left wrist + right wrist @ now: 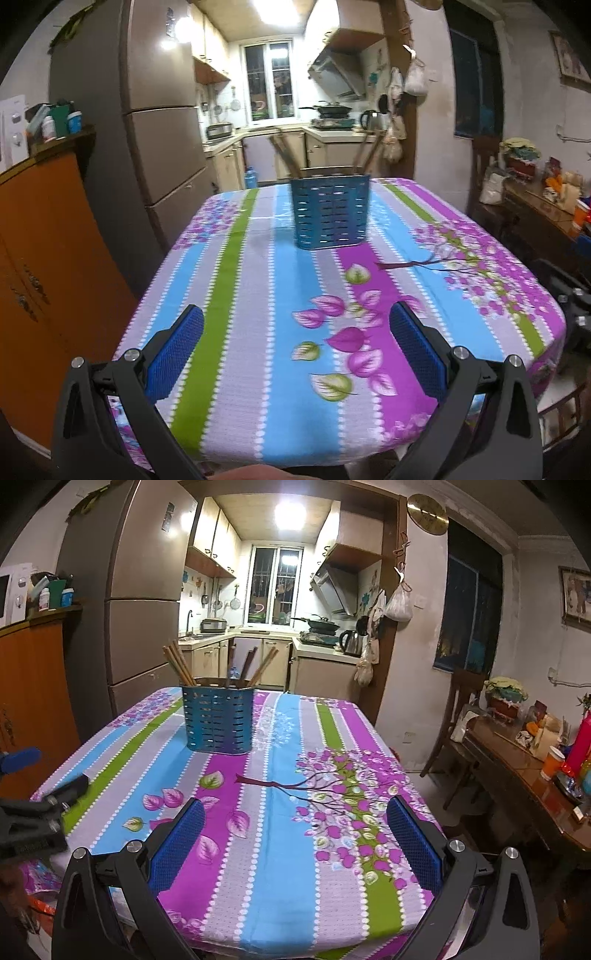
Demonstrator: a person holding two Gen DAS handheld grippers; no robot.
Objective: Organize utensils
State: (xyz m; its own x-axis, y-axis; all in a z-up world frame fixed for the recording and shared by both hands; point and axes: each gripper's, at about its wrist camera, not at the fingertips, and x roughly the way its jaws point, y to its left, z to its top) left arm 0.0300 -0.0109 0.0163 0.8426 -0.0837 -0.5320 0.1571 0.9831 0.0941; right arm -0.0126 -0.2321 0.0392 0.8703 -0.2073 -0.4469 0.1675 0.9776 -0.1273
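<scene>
A blue slotted utensil holder (pixel 330 212) (pixel 218 719) stands upright near the far end of the table (pixel 406 288) (pixel 295 849), which wears a striped floral cloth. Several wooden chopsticks (pixel 181 664) lean out of its top; in the left wrist view the chopsticks (pixel 286 153) look blurred. My left gripper (pixel 295 321) hovers open over the near half of the table, nothing between its blue pads. My right gripper (pixel 295 812) is open and empty too, near the front edge. Part of the left gripper (pixel 37 808) shows at the left edge of the right wrist view.
An orange cabinet (pixel 44 266) and a tall fridge (pixel 162 122) stand left of the table. A cluttered wooden side table (pixel 532 775) with a chair (pixel 458 716) is on the right. The kitchen counter (pixel 317 653) lies beyond.
</scene>
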